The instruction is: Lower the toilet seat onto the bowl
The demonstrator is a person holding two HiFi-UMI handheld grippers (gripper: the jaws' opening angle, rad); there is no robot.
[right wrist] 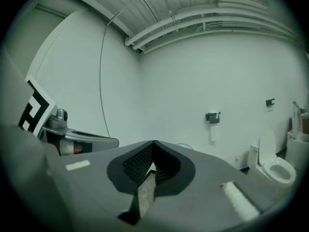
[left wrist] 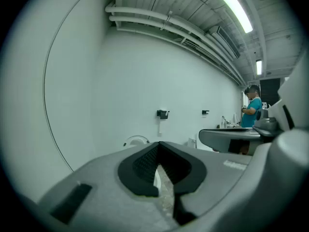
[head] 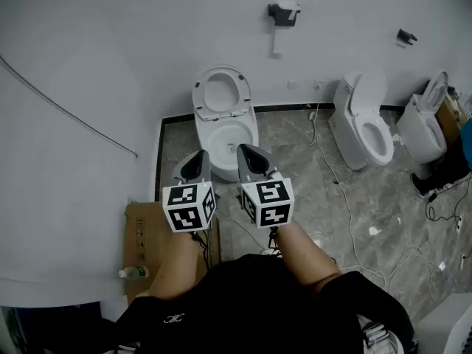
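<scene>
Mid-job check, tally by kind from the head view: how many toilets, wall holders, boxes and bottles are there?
White ceramic toilets: 3
Black wall-mounted holders: 2
Brown cardboard box: 1
Clear plastic bottle: 1
Total: 7

Open floor [head: 289, 135] beside toilet [head: 221, 127]

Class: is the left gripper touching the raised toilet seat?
Apart. Head view: the whole bowl lies between the left gripper and the upright seat.

Bathroom showroom: several toilets [head: 365, 124] (loose cables [head: 346, 220] across floor [head: 295, 142]).
</scene>
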